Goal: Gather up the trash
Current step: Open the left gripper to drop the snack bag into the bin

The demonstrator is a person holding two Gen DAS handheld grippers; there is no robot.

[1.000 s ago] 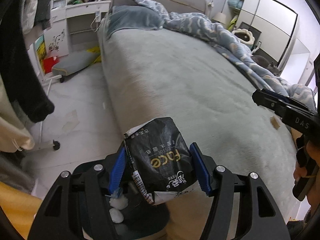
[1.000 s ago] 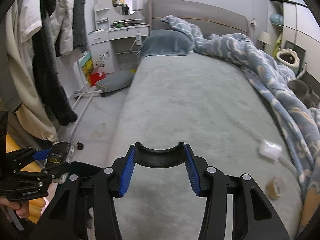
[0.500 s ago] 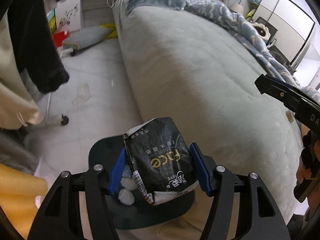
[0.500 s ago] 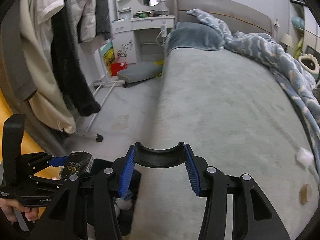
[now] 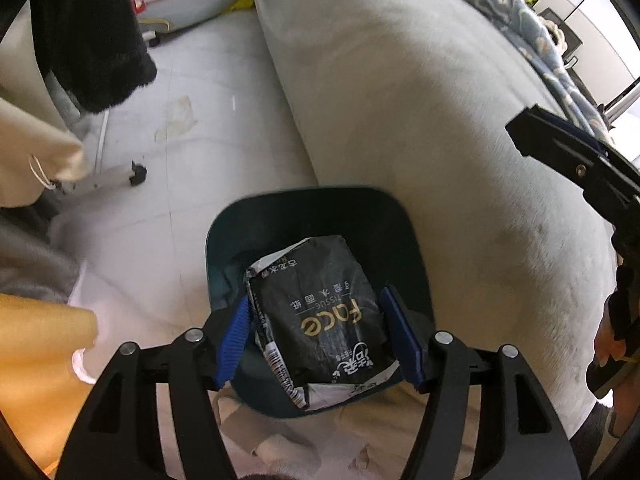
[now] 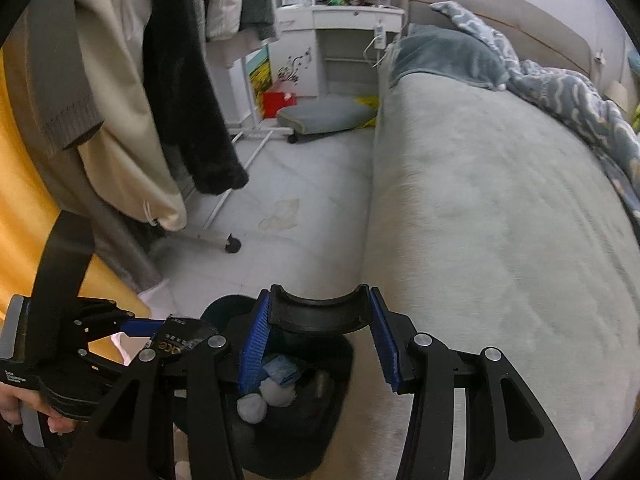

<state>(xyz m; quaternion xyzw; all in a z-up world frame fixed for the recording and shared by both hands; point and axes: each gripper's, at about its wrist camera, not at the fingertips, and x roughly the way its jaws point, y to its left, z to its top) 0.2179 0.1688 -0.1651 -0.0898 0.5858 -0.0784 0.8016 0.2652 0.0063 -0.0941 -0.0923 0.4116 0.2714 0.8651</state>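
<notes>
The black tissue pack (image 5: 320,316), crumpled, gold "Face" lettering, torn white corner, sits pinched in the left tongs (image 5: 318,338), blue pads (image 5: 232,340) hard on both its sides. Its long axis runs along the fingers, far end tipped down over the dark teal bin (image 5: 312,208). Inside that bin, seen from the right wrist, white tissue balls (image 6: 264,398) and a blue wrapper (image 6: 282,368). The bin stands on pale floor tiles (image 5: 192,128) against the grey-green bed (image 5: 420,100). The right tongs (image 6: 318,340) are spread, pinching nothing. Coats (image 6: 132,80) hang left; a white dressing table (image 6: 340,28) stands beyond, a patterned blue quilt (image 6: 572,96) rumpled on the bed.
</notes>
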